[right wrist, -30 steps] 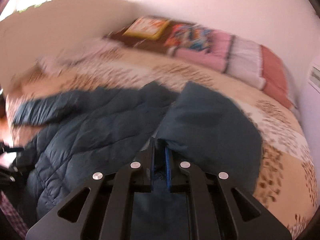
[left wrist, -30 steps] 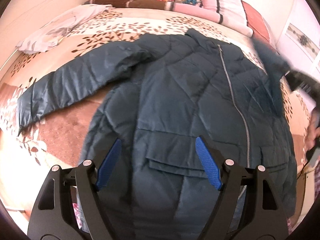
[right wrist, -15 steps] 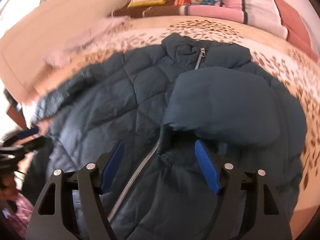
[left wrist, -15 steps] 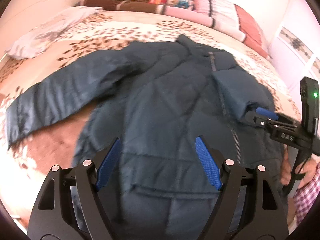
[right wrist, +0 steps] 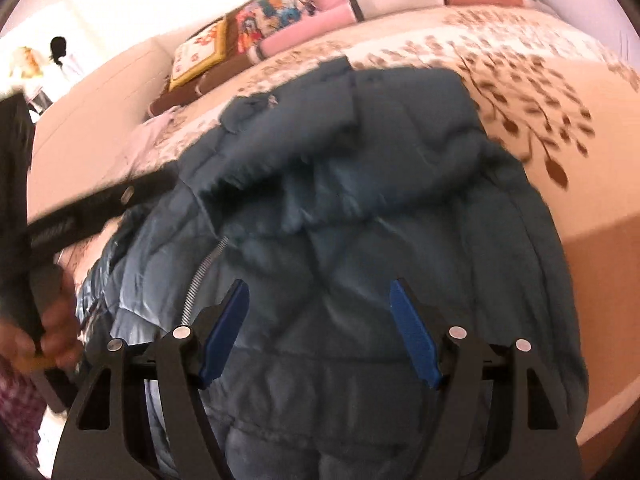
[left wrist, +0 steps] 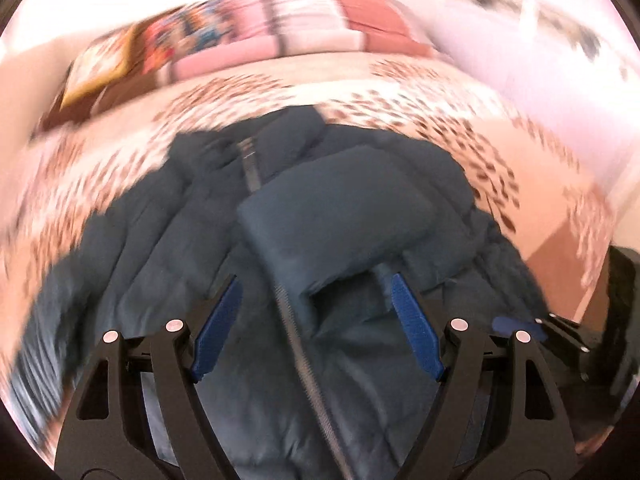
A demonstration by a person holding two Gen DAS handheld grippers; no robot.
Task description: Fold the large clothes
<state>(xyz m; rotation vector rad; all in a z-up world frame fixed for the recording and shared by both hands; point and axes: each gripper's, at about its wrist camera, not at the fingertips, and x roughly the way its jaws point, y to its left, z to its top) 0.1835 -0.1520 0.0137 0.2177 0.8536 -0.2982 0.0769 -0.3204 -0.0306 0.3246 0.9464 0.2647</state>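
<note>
Dark blue jacket (left wrist: 360,360) lying spread under left gripper (left wrist: 316,320), nothing sitting between its blue pads. Folded sleeve (left wrist: 340,220) bulging just ahead of fingertips, blocking low forward path. Right gripper (right wrist: 320,328) hanging wide-jawed over jacket body, gap between pads staying free. Left gripper's black frame (right wrist: 100,204) crossing space left of right fingers. Bare bedspread (right wrist: 540,100) opening beyond and right of fingers. Pillows (right wrist: 280,20) lining far edge.

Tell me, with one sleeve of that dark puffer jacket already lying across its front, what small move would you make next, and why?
Probably send the left gripper, jaws open and empty, out to the other sleeve. That sleeve trails off sideways over the bedspread, while the folded sleeve already rests on the jacket. The right gripper is open too.
</note>
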